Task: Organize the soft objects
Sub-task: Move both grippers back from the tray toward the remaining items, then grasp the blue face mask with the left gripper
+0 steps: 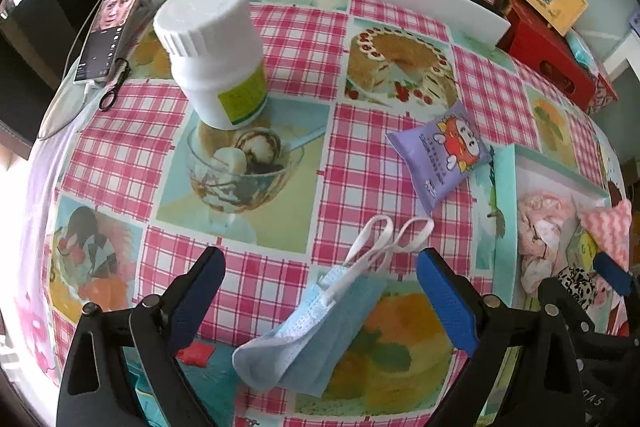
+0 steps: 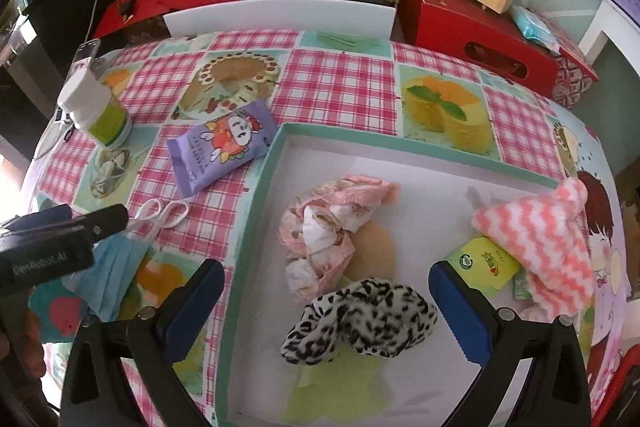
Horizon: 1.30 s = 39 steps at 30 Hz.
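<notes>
One blue face mask (image 1: pixel 316 323) lies on the worktop (image 1: pixel 256 291) between the wide-open, empty left tongs (image 1: pixel 320 291), long axis slanting away toward its ear loops; right tongs (image 2: pixel 326 301), equally open and empty, hover over the tray (image 2: pixel 256 195).

Both views are taken from above and behind a gripper's fingers, tilted down at the tablecloth (image 1: pixel 280 39) from close range. The left wrist view is aimed at the blue face mask (image 1: pixel 316 327), framed low at 6 o'clock, with the white bottle (image 1: pixel 216 55) at 11 o'clock and the tray (image 1: pixel 504 211) cut off at 3 o'clock. The right wrist view is aimed into the tray (image 2: pixel 256 211), which fills the centre. The face mask (image 2: pixel 108 279), the purple snack packet (image 2: pixel 224 143), the bottle (image 2: pixel 100 107) and the tray are shared, lying at 9 to 10 o'clock in the right view.
</notes>
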Available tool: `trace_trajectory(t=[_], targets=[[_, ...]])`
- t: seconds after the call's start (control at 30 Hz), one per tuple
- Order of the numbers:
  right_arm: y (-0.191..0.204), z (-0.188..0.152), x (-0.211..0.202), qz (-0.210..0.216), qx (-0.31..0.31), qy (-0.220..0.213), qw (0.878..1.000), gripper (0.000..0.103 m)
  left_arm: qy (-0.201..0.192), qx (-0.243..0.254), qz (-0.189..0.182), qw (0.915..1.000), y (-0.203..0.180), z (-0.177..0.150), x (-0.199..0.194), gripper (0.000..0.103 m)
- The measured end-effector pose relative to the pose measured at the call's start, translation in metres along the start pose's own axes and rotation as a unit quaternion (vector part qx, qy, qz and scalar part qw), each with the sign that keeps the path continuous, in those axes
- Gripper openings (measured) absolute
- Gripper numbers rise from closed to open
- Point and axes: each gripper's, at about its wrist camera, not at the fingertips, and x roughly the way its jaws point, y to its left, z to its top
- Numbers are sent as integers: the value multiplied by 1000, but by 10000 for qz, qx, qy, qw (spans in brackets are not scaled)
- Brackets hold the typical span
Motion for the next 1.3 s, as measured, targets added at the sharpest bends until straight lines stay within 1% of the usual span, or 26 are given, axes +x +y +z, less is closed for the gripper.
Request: trace_trajectory(t=[0.07,0.1,0.13,0.2,0.27,0.3,0.33,0.37,0.43,0.47,0.53,0.57,0.67,0.73,0.8,0.83,0.97,1.13,1.3], targets=[[0,0,-1,3,-1,-9,10000,103,15,115,-1,9999,-3,-1,0,89],[-1,0,0,2,18,-7,10000,103,39,155,-18,9999,-5,-1,1,84],[-2,0,0,3,36,-4,10000,103,74,192,-43,9998,-6,-2,3,81],[-4,0,-1,0,77,-1,10000,103,118,295,-21,9995,-10,-4,5,80],[-6,0,-1,-5,100,-5,9999,103,136,398,23,9991,-13,-6,9,73],[-7,0,-1,-5,115,-7,9999,103,172,416,11,9990,-15,-6,11,66],[-7,0,-1,-6,123,-7,9999,103,241,435,-18,9988,-16,-8,15,62],[-7,0,-1,-11,130,-5,9999,103,287,465,-11,9985,-17,-9,18,60],[-7,-1,0,-19,123,-2,9999,103,389,556,81,9977,-20,-13,25,48],[-6,-1,0,-24,119,-2,9999,103,369,598,121,9975,-22,-14,26,46],[-6,-1,0,-34,109,0,9999,103,303,655,88,9974,-23,-17,24,26],[-5,-1,1,-40,104,3,9999,103,286,655,36,9974,-24,-17,24,23],[-5,-1,2,-64,93,18,9999,103,249,690,32,9973,-27,-18,25,17],[-5,-1,3,-76,84,25,9999,103,219,660,-42,9976,-27,-18,25,14],[-5,0,4,-95,80,28,9999,103,180,636,-99,9978,-28,-17,24,13],[-5,0,4,-100,78,28,9999,103,163,632,-121,9978,-27,-10,24,13],[-5,1,3,-87,122,-37,9999,103,66,538,-274,9982,-21,-1,18,13],[-5,5,-4,52,231,-318,9992,103,-163,342,-461,9982,-9,8,8,12],[0,14,-6,239,363,-432,9981,103,-278,152,-625,9975,2,16,3,12]])
